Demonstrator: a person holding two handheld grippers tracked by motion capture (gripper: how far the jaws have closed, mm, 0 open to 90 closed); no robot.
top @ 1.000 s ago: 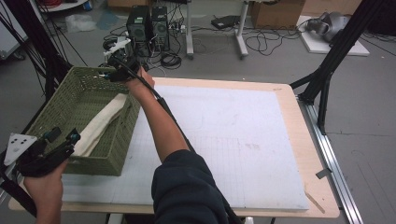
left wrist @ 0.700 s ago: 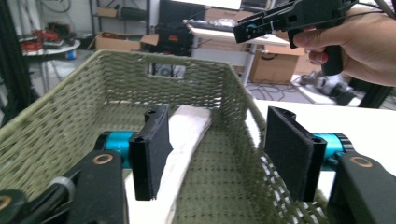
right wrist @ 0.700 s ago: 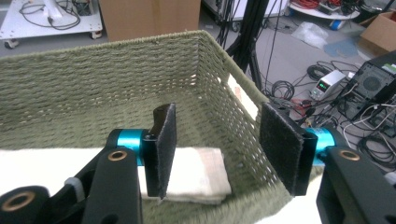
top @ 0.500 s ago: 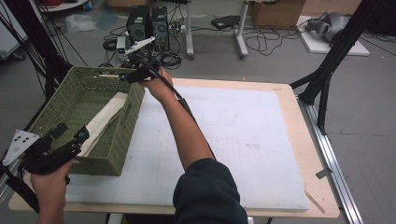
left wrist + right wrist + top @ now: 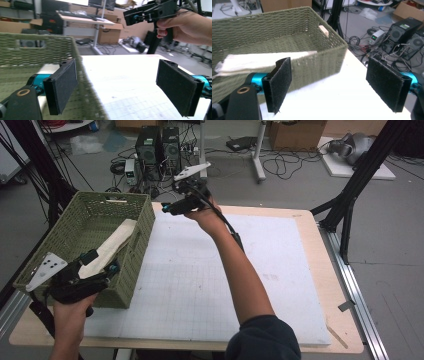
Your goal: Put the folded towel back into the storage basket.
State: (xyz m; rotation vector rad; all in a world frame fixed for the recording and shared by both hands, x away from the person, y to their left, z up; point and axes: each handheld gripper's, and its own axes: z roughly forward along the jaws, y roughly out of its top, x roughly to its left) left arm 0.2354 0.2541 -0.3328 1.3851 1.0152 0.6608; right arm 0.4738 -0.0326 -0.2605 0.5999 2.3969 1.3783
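A green woven basket (image 5: 112,196) stands on the left of the table with a cream folded cloth (image 5: 117,237) lying lengthwise in it. My left gripper (image 5: 102,261) hovers at the basket's near right corner. Its jaws have just been opening and stand wide apart, with the basket's wall (image 5: 30,50) behind the left pad and nothing gripped. My right gripper (image 5: 167,209) is held up beyond the basket's far right corner, pointing left. Its jaws have also just been opening and are empty; past them I see the basket (image 5: 287,27) and the cloth (image 5: 262,61).
A white gridded mat (image 5: 225,270) covers the wooden tabletop (image 5: 330,320). Computer towers (image 5: 157,145) and cables lie on the floor beyond the far edge. Black frame legs (image 5: 350,205) rise at the right, and more stand at the left.
The right gripper has pulled away from the basket's far corner, rightward and up. Both pairs of jaws have widened. The left gripper has shifted slightly right. The cloth lies free in the basket.
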